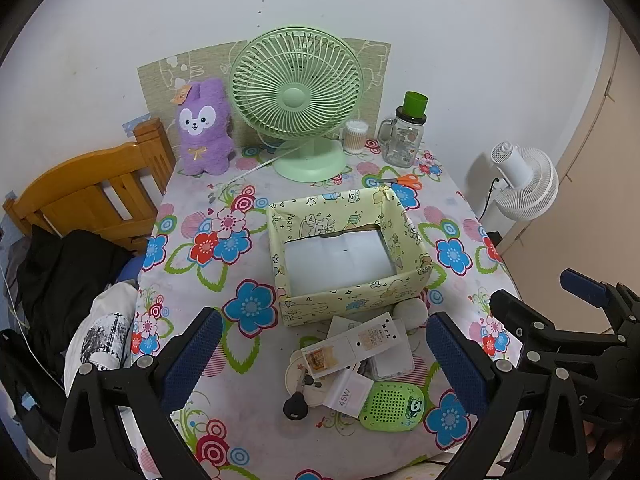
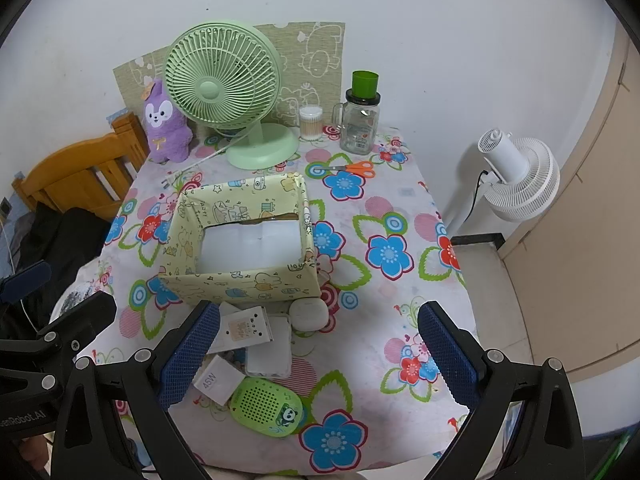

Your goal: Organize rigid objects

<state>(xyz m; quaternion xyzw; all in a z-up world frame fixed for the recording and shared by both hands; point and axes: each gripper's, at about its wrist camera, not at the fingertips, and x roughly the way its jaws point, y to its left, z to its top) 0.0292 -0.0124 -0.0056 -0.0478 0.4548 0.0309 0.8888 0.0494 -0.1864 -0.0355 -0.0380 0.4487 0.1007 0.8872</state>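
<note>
Several small rigid items heaped just in front of the box (image 1: 352, 248): white card (image 1: 360, 340) tilted on top, clear case (image 1: 390, 364) beside it, "45W" charger (image 1: 346, 394), green speaker (image 1: 394, 400) nearest the table's near edge, black key (image 1: 295, 405) on a round disc (image 1: 296, 376), white pebble case (image 2: 309, 314) touching the box's front wall. Box empty, open side up, so nothing sorted yet by the look of it. Left gripper (image 1: 324, 360) released, jaws spread wide and hovering over the pile, holding nothing; right gripper (image 2: 318, 356) likewise spread and empty, pile under its left finger. Best to start with the top layer: probably the card or the speaker, which lies clear of the rest; straddle one piece only, close across its narrow sides, lift straight up before swinging over the front wall. Worth avoiding a low sweep, which would likely scatter the stack or nudge the thin-walled box. Little margin between speaker and table edge, so no pushing toward the person. Open tablecloth (image 2: 400, 320) to the right of the pile, good room for the right hand. Fan (image 1: 296, 100), plush (image 1: 204, 128), jar (image 1: 404, 136) and scissors (image 1: 404, 181) well back behind the box, out of the path.
</note>
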